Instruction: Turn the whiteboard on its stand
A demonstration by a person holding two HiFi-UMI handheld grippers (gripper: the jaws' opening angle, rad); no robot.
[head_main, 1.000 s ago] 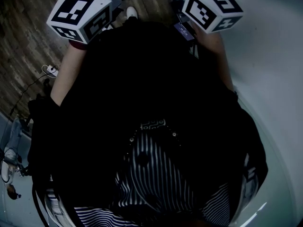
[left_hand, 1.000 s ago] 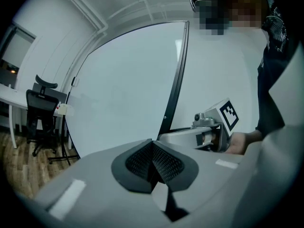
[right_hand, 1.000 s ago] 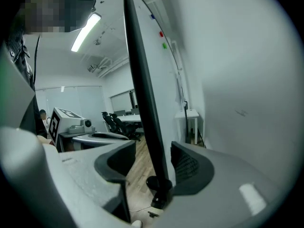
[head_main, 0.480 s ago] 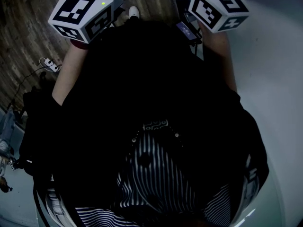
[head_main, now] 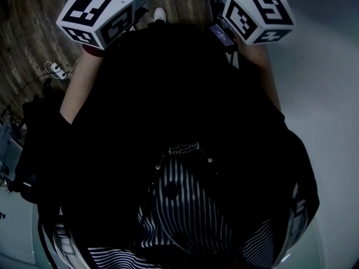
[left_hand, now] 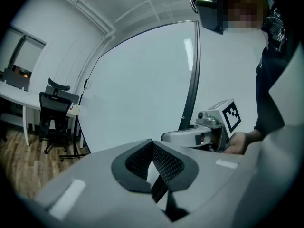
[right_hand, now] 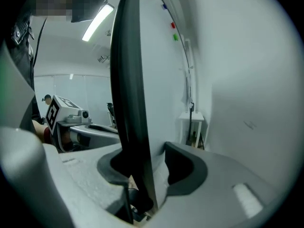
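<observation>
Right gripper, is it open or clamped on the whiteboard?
Open, jaws closing: the whiteboard frame stands between the right gripper's pads, not yet pinched.

whiteboard 1 | grippers 2 | office chair 1 | person 1

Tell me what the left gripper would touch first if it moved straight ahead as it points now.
Probably the whiteboard: its white face fills the view beyond the left gripper's shut jaws. The gap is unclear.
</observation>
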